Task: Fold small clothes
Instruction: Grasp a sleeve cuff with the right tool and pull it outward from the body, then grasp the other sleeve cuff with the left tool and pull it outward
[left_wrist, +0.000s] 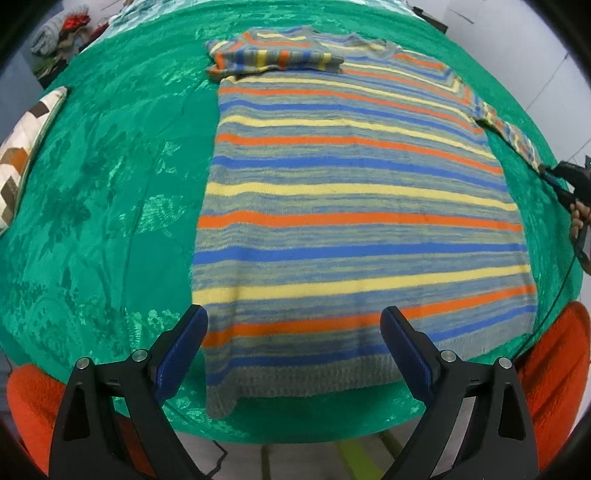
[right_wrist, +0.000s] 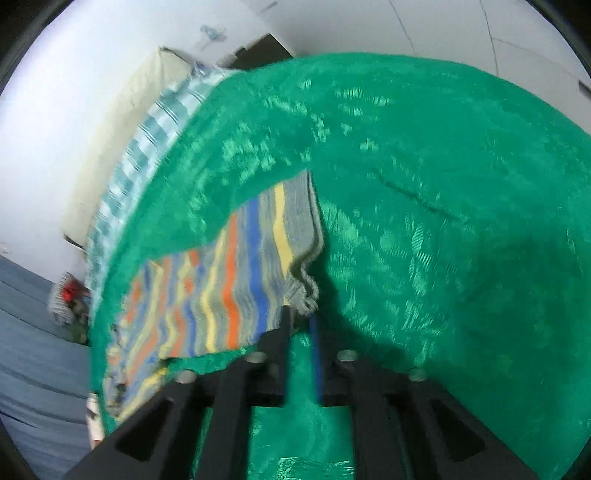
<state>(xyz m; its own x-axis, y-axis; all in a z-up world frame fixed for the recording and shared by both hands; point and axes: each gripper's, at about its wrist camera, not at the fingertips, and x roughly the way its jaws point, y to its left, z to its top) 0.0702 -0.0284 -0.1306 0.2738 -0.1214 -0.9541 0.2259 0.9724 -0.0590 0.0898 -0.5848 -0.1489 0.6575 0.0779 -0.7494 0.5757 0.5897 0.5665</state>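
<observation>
Green cloth (left_wrist: 110, 192) carries striped sweater (left_wrist: 351, 206), laid flat, one sleeve folded across its top. Left gripper (left_wrist: 293, 332) hovers at hem, jaws wide, empty. Right wrist view: right gripper (right_wrist: 301, 317), jaws narrow, at sleeve cuff (right_wrist: 304, 295); grip unclear.

A sweater (left_wrist: 351, 206) is lying flat on the bedspread (left_wrist: 110, 184), a cushion (left_wrist: 26, 147) resting far to the sweater's left.
</observation>
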